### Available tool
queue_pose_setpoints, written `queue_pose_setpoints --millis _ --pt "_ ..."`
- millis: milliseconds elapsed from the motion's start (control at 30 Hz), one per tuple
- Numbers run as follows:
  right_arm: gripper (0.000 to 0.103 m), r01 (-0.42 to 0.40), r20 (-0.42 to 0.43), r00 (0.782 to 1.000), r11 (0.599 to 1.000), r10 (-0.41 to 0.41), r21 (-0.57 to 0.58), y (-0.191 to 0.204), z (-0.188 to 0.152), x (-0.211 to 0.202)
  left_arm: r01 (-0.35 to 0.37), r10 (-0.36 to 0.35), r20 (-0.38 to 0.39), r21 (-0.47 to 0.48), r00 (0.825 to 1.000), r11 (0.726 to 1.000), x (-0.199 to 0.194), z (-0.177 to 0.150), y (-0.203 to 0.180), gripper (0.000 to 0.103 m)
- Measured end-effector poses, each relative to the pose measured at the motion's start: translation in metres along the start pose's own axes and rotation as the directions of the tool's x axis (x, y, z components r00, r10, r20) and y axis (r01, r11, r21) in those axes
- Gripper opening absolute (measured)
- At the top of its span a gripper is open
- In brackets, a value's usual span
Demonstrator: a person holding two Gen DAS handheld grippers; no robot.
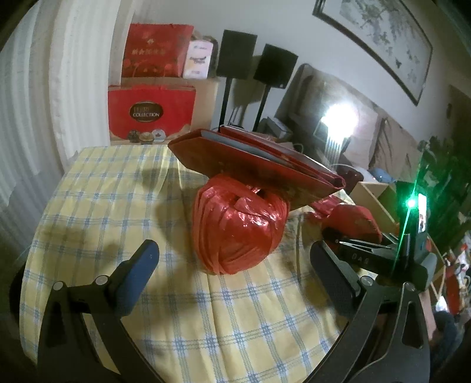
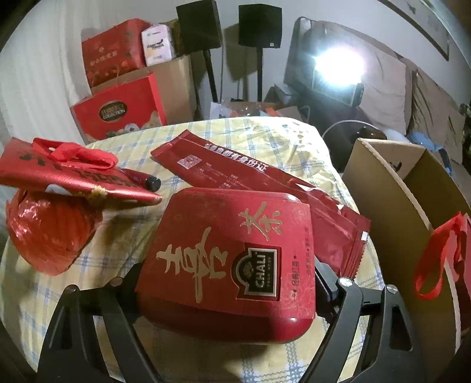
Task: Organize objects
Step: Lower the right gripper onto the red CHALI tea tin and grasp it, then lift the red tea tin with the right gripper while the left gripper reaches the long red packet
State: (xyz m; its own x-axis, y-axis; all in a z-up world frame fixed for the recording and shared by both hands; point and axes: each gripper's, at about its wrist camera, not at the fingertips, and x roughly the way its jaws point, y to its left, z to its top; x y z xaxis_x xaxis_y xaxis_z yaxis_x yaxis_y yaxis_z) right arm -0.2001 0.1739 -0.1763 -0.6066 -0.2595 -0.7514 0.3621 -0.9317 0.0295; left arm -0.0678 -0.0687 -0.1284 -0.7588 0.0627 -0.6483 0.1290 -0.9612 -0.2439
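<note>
Left wrist view: left tongs (image 1: 235, 259) seen spread, nothing pinched; red twine ball (image 1: 240, 224) lies at 12 o'clock on the checked surface (image 1: 117, 182), a red folded bag (image 1: 253, 160) resting atop it

Right wrist view: right tongs (image 2: 226, 282) flank the red tea tin (image 2: 232, 247); grip cannot be told; red pouch (image 2: 259, 182) at 1 o'clock, cardboard box (image 2: 391, 188) at 3 o'clock

Around the red tea tin (image 2: 232, 250) on the table: one ball of red twine (image 2: 50, 232), one folded red bag (image 2: 73, 173), one red foil pouch (image 2: 259, 188), one cardboard box (image 2: 391, 188), two black speakers (image 2: 200, 26) behind.
</note>
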Motion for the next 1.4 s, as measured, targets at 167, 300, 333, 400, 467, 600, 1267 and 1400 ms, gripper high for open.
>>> queue_pose_setpoints --millis 167,300,333,400,467,600,1267,1400 --pt "0.087 -0.041 0.008 0.999 0.999 0.041 0.013 -0.004 -0.005 -0.013 0.002 -0.002 -0.001 -0.009 1.000 1.000 -0.001 0.004 -0.001 0.103" --pt "0.087 -0.060 0.021 0.998 0.998 0.060 0.001 -0.004 -0.009 -0.024 -0.017 0.017 -0.007 0.006 1.000 1.000 -0.007 0.004 -0.009 0.103" --pt "0.087 -0.064 0.025 0.998 0.998 0.064 -0.003 -0.003 -0.010 -0.026 -0.025 0.025 -0.011 0.006 1.000 1.000 -0.009 0.005 -0.011 0.103" --pt "0.086 -0.075 0.038 0.996 0.997 0.075 -0.009 -0.003 -0.010 -0.033 -0.025 0.025 -0.012 0.004 1.000 1.000 -0.013 0.005 -0.014 0.103" --pt "0.086 -0.085 0.066 0.994 0.996 0.086 -0.011 -0.005 -0.008 -0.044 -0.028 0.028 -0.003 0.010 1.000 1.000 -0.020 0.005 -0.017 0.103" --pt "0.086 -0.097 0.124 0.988 0.995 0.097 -0.006 -0.017 -0.004 -0.069 -0.041 0.041 0.013 0.025 0.999 0.999 -0.029 0.009 -0.026 0.103" --pt "0.087 0.004 0.227 0.973 0.986 0.035 -0.167 -0.111 -0.014 -0.152 0.092 -0.089 -0.125 0.022 0.988 0.995 -0.011 0.008 -0.156 0.103" --pt "0.087 -0.002 0.244 0.969 0.992 0.033 -0.125 -0.134 -0.018 -0.153 0.136 -0.152 -0.198 -0.093 0.968 0.986 0.022 0.021 -0.176 0.103"
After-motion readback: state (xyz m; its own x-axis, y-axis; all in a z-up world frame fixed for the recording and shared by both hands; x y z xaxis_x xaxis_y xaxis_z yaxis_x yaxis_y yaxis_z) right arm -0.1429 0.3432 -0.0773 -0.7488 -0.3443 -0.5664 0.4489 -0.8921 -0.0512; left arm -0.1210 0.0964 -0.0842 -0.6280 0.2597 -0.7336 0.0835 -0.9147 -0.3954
